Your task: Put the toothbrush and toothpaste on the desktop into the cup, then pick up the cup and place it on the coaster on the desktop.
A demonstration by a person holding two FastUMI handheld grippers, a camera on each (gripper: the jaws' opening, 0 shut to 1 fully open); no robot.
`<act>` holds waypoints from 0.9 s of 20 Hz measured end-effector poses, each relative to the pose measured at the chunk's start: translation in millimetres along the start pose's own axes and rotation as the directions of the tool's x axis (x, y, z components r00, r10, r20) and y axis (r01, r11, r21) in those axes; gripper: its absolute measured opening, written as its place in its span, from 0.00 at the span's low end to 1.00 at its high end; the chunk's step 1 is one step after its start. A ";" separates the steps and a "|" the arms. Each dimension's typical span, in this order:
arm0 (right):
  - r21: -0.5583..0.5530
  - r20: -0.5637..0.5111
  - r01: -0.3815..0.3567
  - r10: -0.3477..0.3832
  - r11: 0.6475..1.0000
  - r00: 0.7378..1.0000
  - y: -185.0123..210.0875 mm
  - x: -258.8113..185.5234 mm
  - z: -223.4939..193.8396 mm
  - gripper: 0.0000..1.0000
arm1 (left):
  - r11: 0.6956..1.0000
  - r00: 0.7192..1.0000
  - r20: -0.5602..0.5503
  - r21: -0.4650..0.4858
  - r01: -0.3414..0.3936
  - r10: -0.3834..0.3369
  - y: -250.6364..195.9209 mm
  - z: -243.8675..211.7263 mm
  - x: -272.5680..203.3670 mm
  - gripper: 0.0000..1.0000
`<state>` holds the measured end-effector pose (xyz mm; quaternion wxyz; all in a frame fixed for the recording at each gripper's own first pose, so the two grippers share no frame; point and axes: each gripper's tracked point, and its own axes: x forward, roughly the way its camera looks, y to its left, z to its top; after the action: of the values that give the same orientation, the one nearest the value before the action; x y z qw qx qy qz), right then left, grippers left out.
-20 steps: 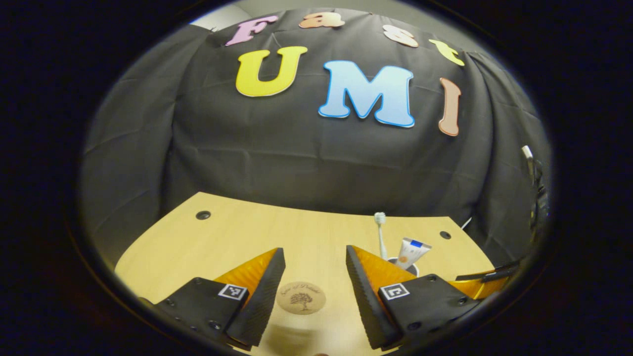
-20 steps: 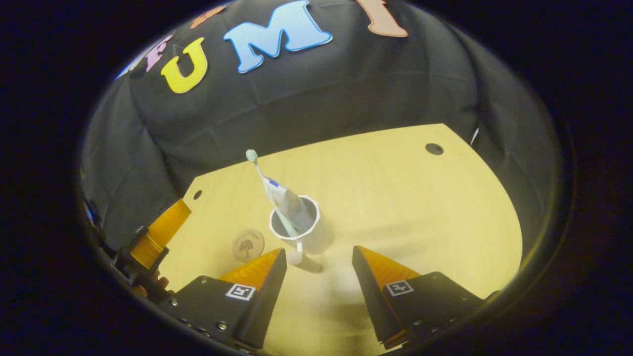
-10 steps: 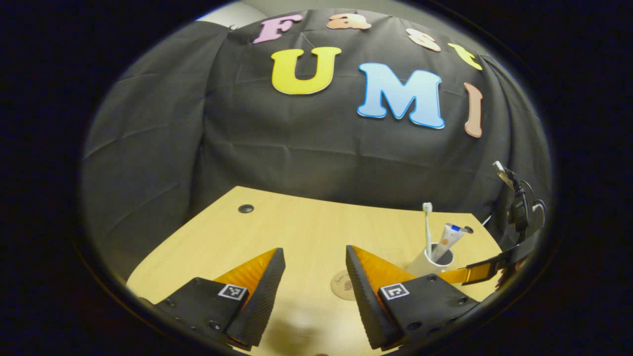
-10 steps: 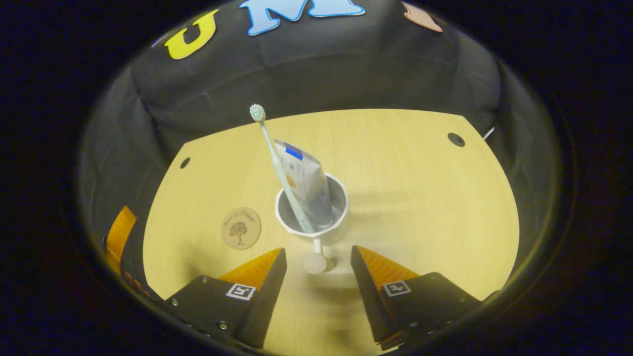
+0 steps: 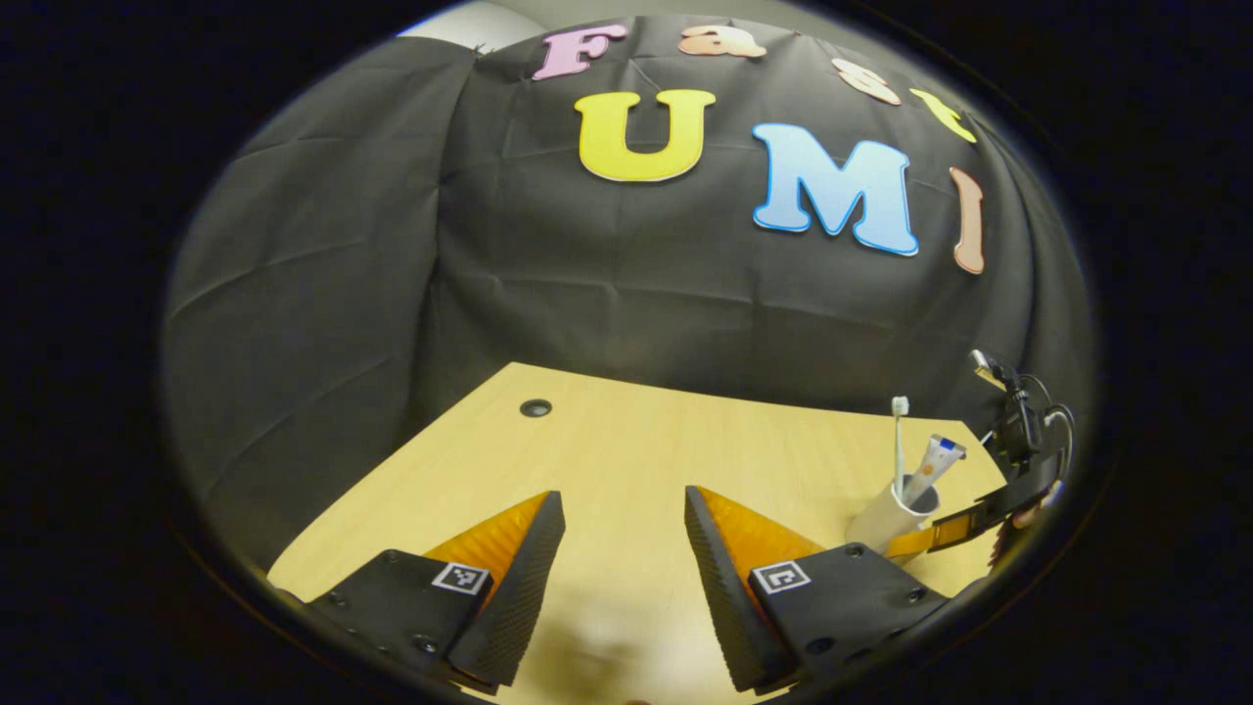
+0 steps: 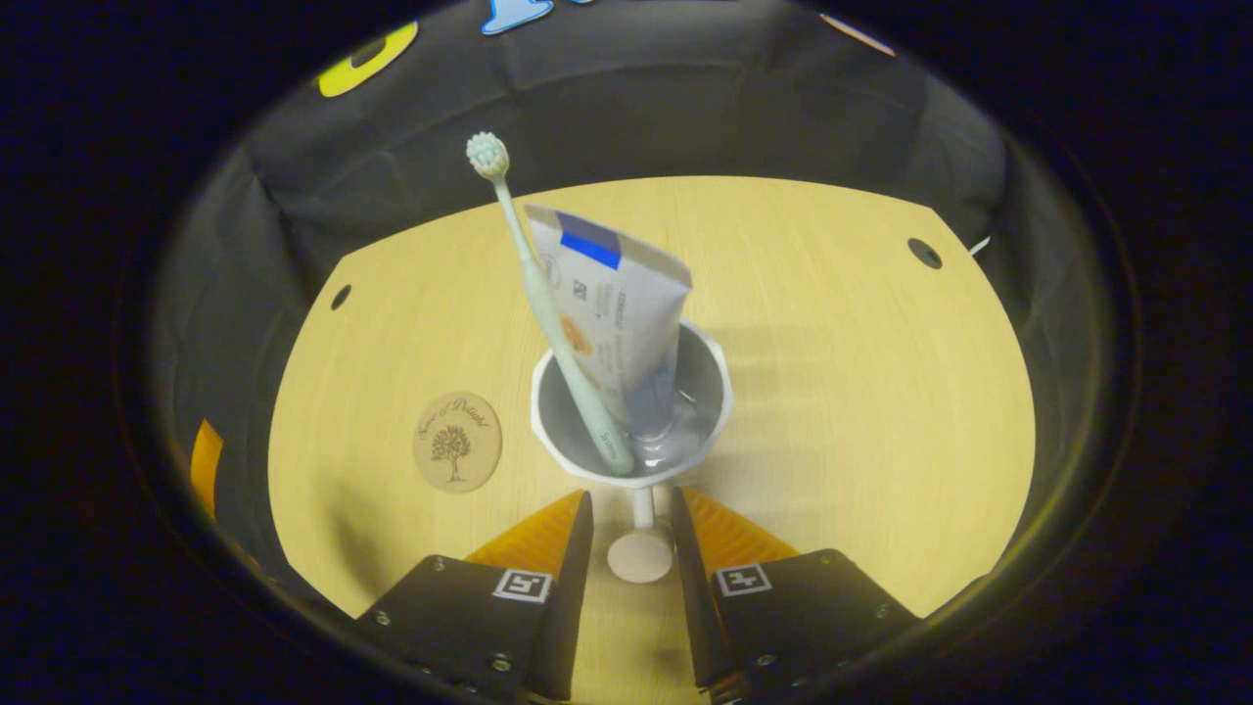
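Note:
In the right gripper view a white cup (image 6: 705,411) stands on the wooden desktop (image 6: 861,392). A pale green toothbrush (image 6: 533,284) and a white toothpaste tube (image 6: 612,313) lean inside it. The cup's round knob handle (image 6: 640,555) points toward me, and my right gripper (image 6: 631,504) has its fingers drawn in tight on both sides of it. The round wooden coaster (image 6: 457,442) lies left of the cup. In the left gripper view my left gripper (image 5: 624,509) is open over bare desktop, with the cup (image 5: 886,519) far to its right.
Round cable holes sit in the desktop at the back (image 6: 924,254) (image 5: 534,407). The other gripper's orange finger (image 5: 940,534) reaches the cup from the right edge of the left gripper view. An orange sliver (image 6: 206,465) shows at the desk's left edge.
My right gripper moved in toward the cup and its fingers narrowed around the knob handle. The left gripper swung left, so the cup slid right and the coaster went behind its finger.

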<state>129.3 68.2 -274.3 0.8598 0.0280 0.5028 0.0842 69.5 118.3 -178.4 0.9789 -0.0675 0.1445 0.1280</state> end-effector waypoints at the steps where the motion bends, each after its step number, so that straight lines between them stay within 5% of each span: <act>1: -0.001 0.002 0.014 -0.014 1.000 1.000 -1.6 -7.8 -1.1 0.46 | 1.000 1.000 -0.003 0.000 -0.002 0.002 2.6 -0.5 0.4 0.82; 2: -0.011 0.013 0.019 -0.019 1.000 1.000 -3.4 2.6 3.9 0.28 | 1.000 1.000 -0.005 0.001 -0.003 0.003 5.6 -1.3 0.3 0.82; 4: -0.043 0.015 0.037 -0.037 0.998 0.999 -5.7 0.8 2.5 0.28 | 1.000 1.000 -0.007 -0.002 -0.002 0.002 8.4 -1.6 -1.5 0.83; 8: -0.067 0.032 0.067 -0.065 0.996 0.997 -7.2 1.4 2.0 0.09 | 1.000 1.000 -0.009 -0.009 0.008 -0.008 3.1 -0.3 3.0 0.87; 18: -0.074 0.048 0.039 -0.035 0.996 0.998 1.5 -4.2 6.7 0.09 | 1.000 1.000 0.005 -0.016 0.011 -0.011 1.4 6.8 -2.9 0.83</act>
<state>133.0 69.2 -267.2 0.8732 -0.0117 0.4794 0.0866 68.2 120.1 -171.2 0.9793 -0.0758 0.1408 0.1240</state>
